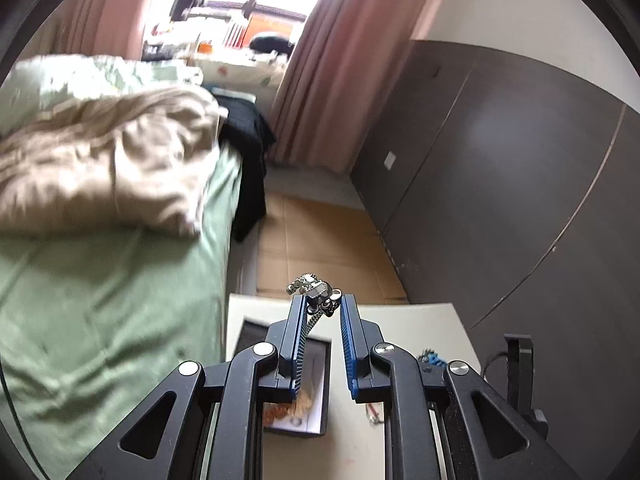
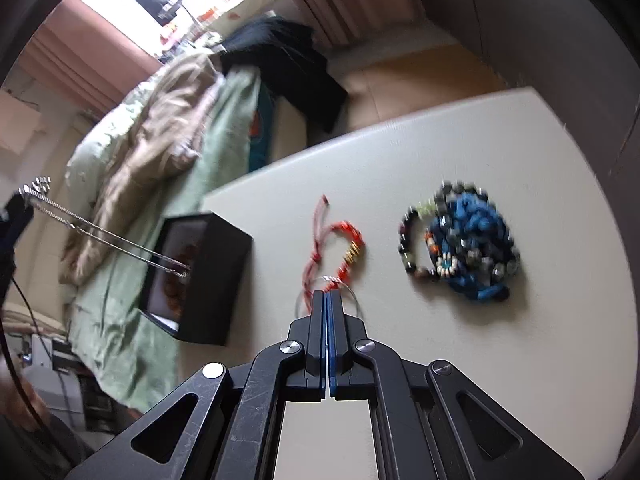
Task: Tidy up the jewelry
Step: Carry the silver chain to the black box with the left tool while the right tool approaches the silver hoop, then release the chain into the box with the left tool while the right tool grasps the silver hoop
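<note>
Silver chain, thin and slack, hangs from the left hand-held gripper, whose tips pinch the bunched, beaded end with only a small gap between them. In the right wrist view it stretches in a doubled strand from the raised end at the far left, slanting down and right, and its low loop reaches into the open black box at the left edge of the pale worktop. So its long axis runs on a diagonal, high end out over the bed, low end in the box.

I judge it light, limp and slippery, quick to tangle or snag; the chunky beaded end is the sounder place to hold.

Right hand-held gripper has its fingers pressed together near a thin wire ring, just by a red cord bracelet; whether it grips the ring I cannot tell. A heap of blue and dark beads lies well to the right. Brown beads already sit inside the box.
</note>
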Demonstrator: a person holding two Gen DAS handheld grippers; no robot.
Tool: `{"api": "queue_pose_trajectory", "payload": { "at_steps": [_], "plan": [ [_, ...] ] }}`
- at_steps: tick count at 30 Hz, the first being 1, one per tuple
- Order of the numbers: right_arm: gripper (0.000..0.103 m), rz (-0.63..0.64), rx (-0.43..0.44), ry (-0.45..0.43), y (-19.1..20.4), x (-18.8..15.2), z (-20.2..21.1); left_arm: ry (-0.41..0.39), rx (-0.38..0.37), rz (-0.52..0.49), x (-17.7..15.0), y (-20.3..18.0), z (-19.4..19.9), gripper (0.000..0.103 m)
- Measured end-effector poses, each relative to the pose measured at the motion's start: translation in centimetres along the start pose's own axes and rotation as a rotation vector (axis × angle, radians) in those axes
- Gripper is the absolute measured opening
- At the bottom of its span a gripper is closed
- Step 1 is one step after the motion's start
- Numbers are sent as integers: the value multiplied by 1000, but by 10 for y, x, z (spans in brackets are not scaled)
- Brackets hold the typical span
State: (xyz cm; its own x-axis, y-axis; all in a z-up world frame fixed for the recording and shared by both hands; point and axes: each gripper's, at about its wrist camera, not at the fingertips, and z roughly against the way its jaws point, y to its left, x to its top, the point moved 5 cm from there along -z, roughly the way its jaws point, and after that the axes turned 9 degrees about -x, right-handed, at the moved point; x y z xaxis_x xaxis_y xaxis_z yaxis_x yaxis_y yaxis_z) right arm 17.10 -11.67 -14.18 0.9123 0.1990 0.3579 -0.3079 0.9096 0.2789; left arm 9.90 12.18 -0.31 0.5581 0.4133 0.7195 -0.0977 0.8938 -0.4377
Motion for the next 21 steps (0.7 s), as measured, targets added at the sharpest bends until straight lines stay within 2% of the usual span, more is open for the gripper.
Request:
{"api": "queue_pose_trajectory", "payload": {
  "at_steps": [1,3,5,6,10,12,13,18,19,20,21],
  "plan": [
    [5,16,-22,19,0,0,-7,7,-5,12,-6,4,-5,17],
    [21,27,-56,41,-3,2,-17,19,-19,42,-18,13,-15,17],
    [44,50,-82,32,-2,6,-22,50,-12,72,-28,24,-26,17],
    [47,67,-99,32,0,8,-24,62,-5,83,-31,26,-28,17],
    [46,152,-142,32,13,10,-31,96,-5,67,-38,27,-36,18],
    [38,200,-169,44,18,7,-36,115,-2,69,-43,29,-40,18],
    [28,224,-187,54,22,5,-40,120,3,71,-44,30,-41,18],
    [26,296,-264,27,30,3,-42,150,20,113,-48,42,-51,18],
    [22,313,-280,22,32,3,-43,154,20,115,-49,42,-52,18],
    [7,331,-292,19,33,2,-44,163,23,111,-51,42,-52,18],
    [6,347,-297,17,35,1,-43,173,24,106,-52,41,-53,18]
  ]
}}
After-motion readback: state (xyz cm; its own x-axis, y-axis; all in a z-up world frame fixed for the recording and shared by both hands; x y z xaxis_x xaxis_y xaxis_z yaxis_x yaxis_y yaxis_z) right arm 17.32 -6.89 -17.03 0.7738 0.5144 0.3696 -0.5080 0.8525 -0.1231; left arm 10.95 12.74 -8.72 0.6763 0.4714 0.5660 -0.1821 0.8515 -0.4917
